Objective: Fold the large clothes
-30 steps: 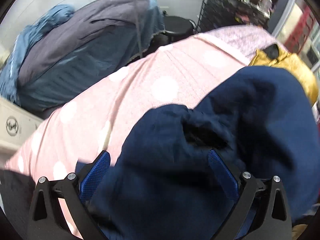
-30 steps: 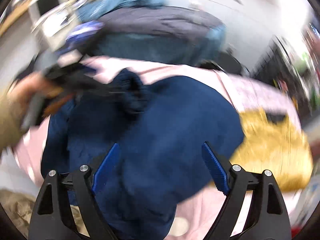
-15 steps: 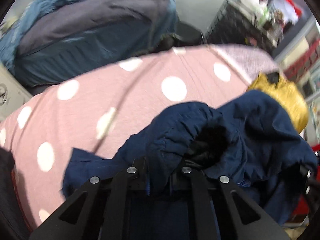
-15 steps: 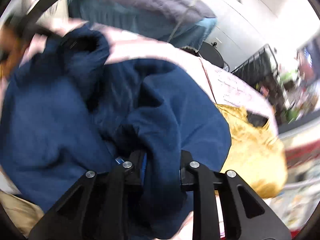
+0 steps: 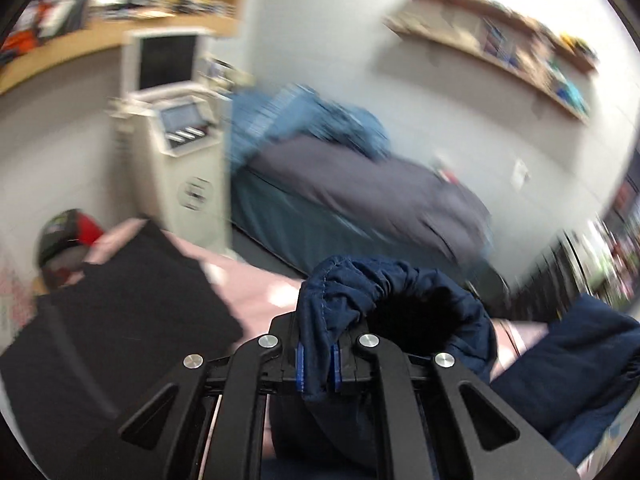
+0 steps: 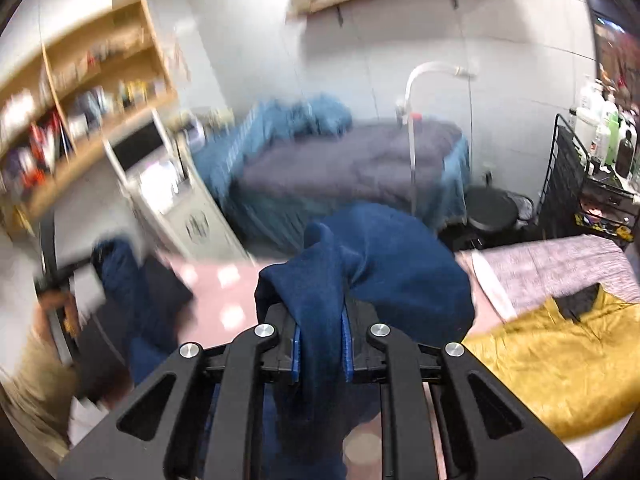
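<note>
Both grippers clenched on cloth. Left gripper [image 5: 317, 364]: blue pads pinched on a gathered, elastic-looking hem of the navy garment [image 5: 384, 292], probably a cuff or hood edge; the opening behind the pinch shows dark inside. Right gripper [image 6: 321, 354]: jaws closed on a thicker fold of the same navy garment [image 6: 372, 264], which humps up over the fingers and drops away beneath them. Garment looks lifted clear of the pink spotted bedcover [image 6: 224, 292] at both pinch points; the rest hangs below and out of frame, so how much trails on the bed cannot be told. In the right wrist view a length of the navy cloth runs off to the far left toward a blurred shape that may be the other hand; judging by that, the garment's long axis lies left to right between the two grippers, each holding one end or corner, neither nearer the bulk. Next move likely turns on drawing the two apart along that line to open the cloth flat before laying it down. Near right on the bed, a mustard-yellow garment [image 6: 556, 352]; near left, a black folded piece [image 5: 120, 304]. Both views blurred by motion.
</note>
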